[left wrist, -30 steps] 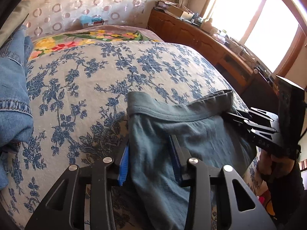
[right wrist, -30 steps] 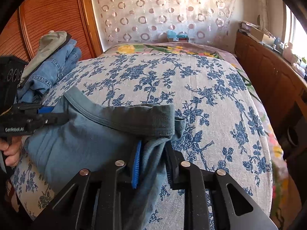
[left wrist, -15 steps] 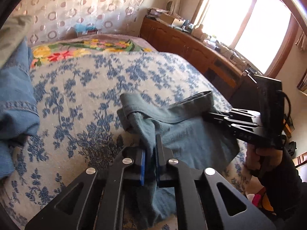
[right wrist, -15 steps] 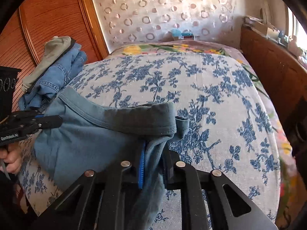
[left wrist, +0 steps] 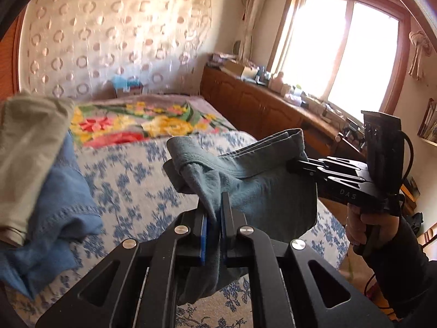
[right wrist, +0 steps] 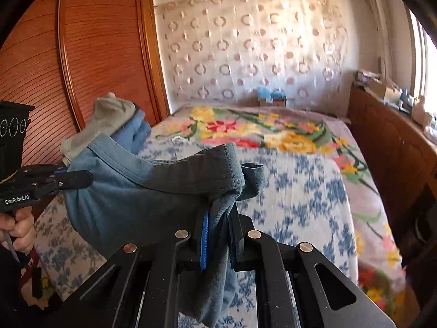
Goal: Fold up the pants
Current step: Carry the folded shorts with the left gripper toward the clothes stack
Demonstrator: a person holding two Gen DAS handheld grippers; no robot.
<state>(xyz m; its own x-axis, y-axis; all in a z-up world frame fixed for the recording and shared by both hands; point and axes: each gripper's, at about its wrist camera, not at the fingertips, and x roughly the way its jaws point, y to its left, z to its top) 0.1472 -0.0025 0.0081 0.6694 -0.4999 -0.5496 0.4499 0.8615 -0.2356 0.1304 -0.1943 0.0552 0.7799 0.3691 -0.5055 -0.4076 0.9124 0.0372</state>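
Over at the left edge of the bed a heap of clothes (left wrist: 41, 180) sits in soft folds, a pale grey-beige piece draped over blue denim with visible stitching. The bedspread (left wrist: 131, 180) is a flat woven cloth printed with blue flowers on white, and farther back a plush blanket (right wrist: 259, 128) shows big red and yellow blooms. The pants (left wrist: 254, 191) are a soft, slightly fuzzy blue-grey knit with a thick ribbed waistband, and they hang in the air above the bedspread, stretched between the two tools and sagging in a pouch. The left gripper (left wrist: 214, 213) has its blue-padded jaws pressed nearly together on a twisted bunch of the fabric just below the waistband, the loose end trailing down between the black arms. The left wrist view alone shows the bright window (left wrist: 341, 54) and the long wooden cabinet (left wrist: 259, 104) cluttered along its top (the glare washes out the detail); the right wrist view alone shows the ribbed orange-brown wardrobe door (right wrist: 95, 54) behind the heap. The right gripper (right wrist: 220, 218) likewise clamps the other end of the waistband, its jaws a little wider apart around a thicker wad, with a small flap poking out to the right.
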